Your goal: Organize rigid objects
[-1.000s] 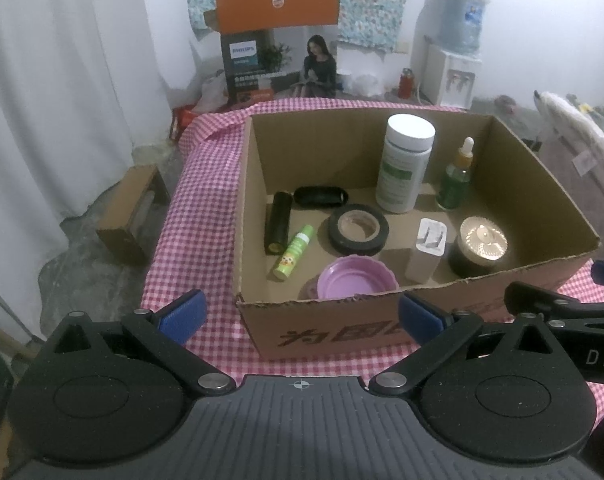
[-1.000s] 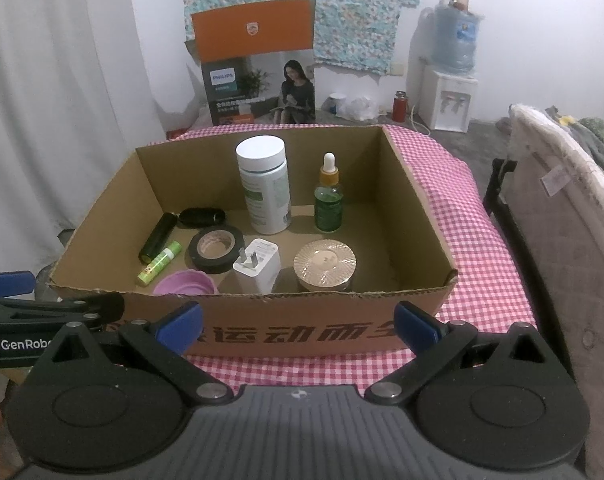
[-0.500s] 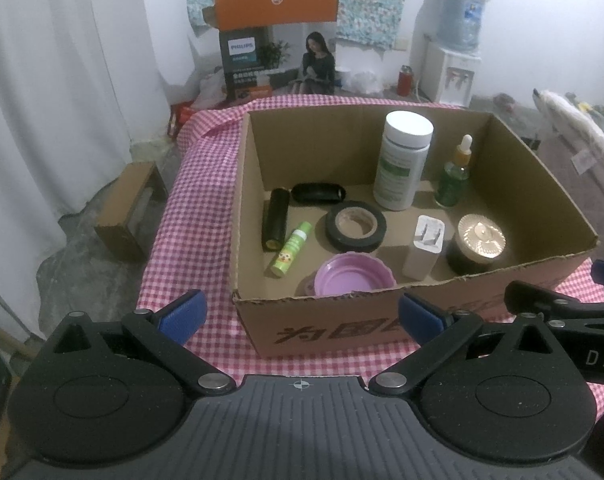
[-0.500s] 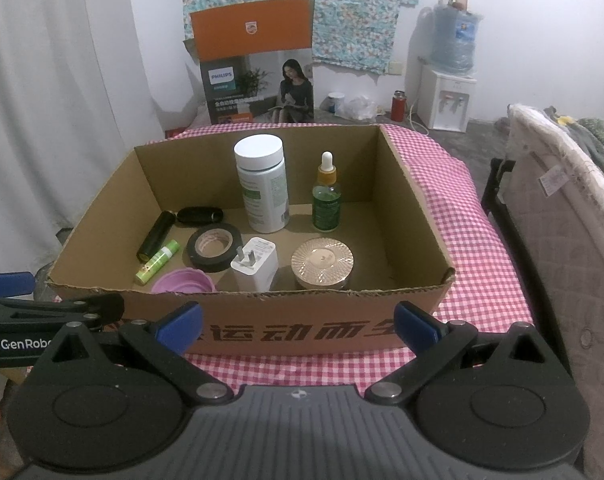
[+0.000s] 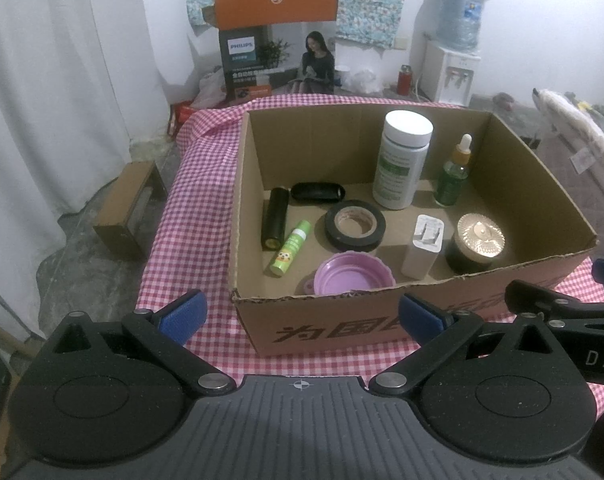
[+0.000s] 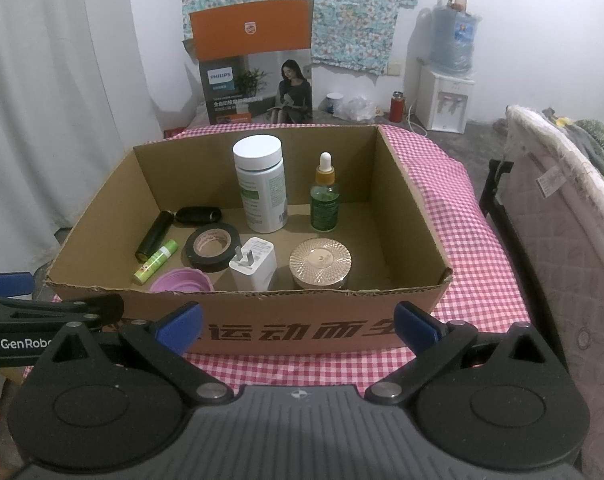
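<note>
We held both grippers, left gripper (image 5: 302,314) and right gripper (image 6: 298,322), fingers wide and empty, low in frame before the cardboard box (image 6: 302,332) printed 运动而, mid-frame, white bottle (image 6: 260,184) inside, PHILIPS carton (image 6: 254,68) at top, GenRobot on left gripper's arm.

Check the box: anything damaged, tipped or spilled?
Only the cardboard box: its near rim is torn ragged, flaps gone. White bottle and dropper bottle stand upright; no spill visible.

— What's hidden from you?
— My right view loses half the purple lid (image 6: 180,281) behind the cardbox wall (image 6: 262,320).
— And the labels?
— The white bottle (image 6: 262,188) print is too small to read.
</note>
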